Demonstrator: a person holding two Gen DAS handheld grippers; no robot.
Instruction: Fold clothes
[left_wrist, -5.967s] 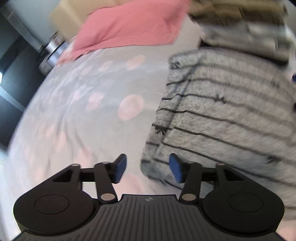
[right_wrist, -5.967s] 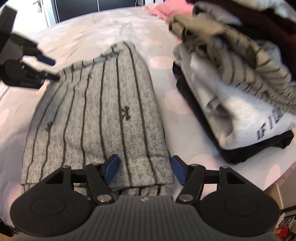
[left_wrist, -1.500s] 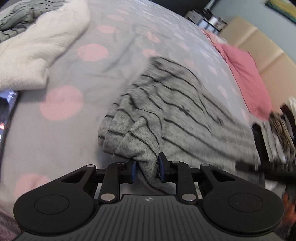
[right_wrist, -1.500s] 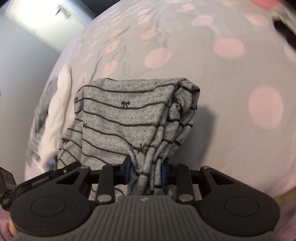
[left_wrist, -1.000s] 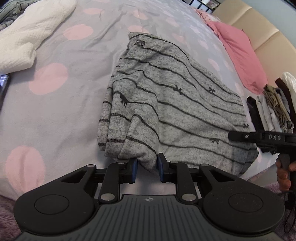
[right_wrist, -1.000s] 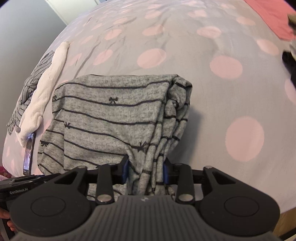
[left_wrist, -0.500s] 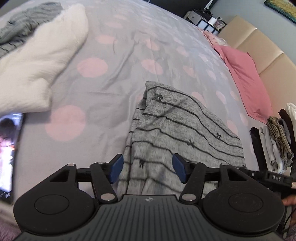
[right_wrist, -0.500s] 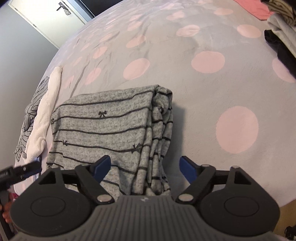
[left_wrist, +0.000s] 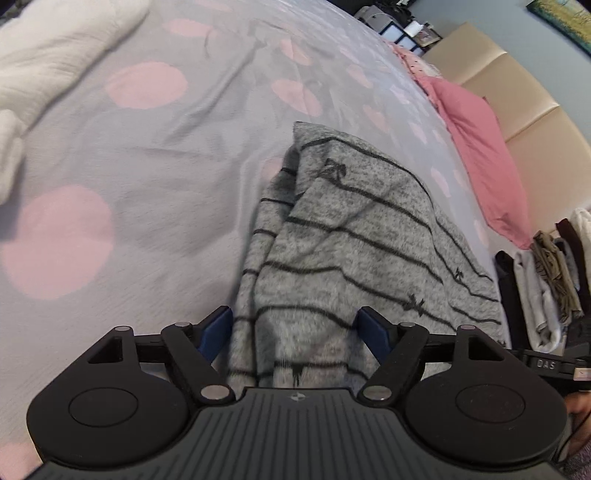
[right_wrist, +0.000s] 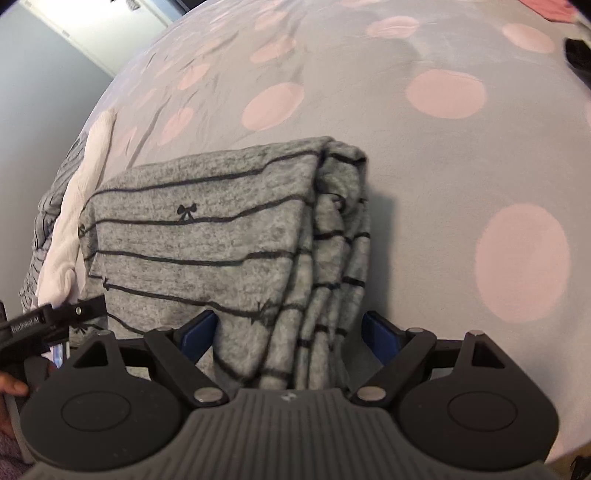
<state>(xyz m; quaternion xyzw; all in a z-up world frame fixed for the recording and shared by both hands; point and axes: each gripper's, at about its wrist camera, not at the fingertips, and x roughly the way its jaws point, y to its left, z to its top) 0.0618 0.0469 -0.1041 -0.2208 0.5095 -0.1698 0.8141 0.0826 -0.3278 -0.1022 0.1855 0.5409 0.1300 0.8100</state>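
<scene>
Two folded layers of the striped sweater (left_wrist: 354, 240) run lengthwise between left gripper (left_wrist: 295, 332), opening, and right gripper (right_wrist: 291, 332), wide.

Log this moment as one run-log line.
step: fold released | left gripper: jaws opening, not gripping | right gripper: open | grey black-striped knit top: folded, lying on grey pink-dotted bedspread

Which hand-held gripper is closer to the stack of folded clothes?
Right. The right hand-held gripper lies just below the stack of folded clothes; the left hand-held gripper sits across the grey striped top.
</scene>
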